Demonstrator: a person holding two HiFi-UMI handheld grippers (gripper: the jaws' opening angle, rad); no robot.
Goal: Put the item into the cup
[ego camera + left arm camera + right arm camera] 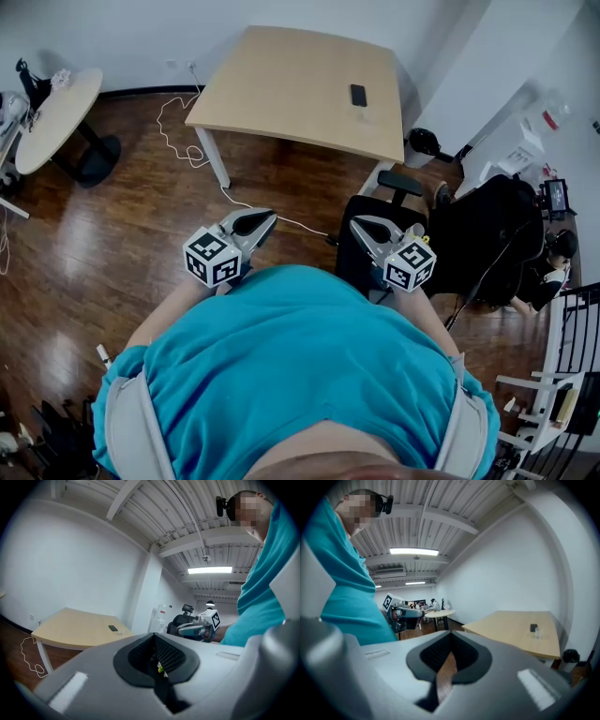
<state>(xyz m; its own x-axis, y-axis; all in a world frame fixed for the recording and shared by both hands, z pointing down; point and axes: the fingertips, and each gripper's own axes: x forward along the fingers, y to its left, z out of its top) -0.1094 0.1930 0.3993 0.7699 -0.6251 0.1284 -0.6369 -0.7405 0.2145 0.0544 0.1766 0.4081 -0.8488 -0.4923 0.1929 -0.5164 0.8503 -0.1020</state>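
Note:
A light wooden table [291, 80] stands ahead across the floor. On its right part lie a small dark flat item [358, 94] and, just beside it, a small clear cup [364, 115]. I hold both grippers close to my chest, pointing toward the table and far from it. My left gripper [265, 218] is shut; in the left gripper view its jaws [153, 637] meet at the tip, with a tiny yellow-green speck in the slit that I cannot identify. My right gripper [359, 223] is shut with nothing in it [450, 635]. The item [533, 627] and cup [537, 633] also show in the right gripper view.
A black office chair [380, 211] stands just beyond my right gripper. A white cable [178, 131] trails over the wooden floor left of the table. A round table [56, 112] is at far left. At the right sit a black chair [492, 234] and a person [553, 253].

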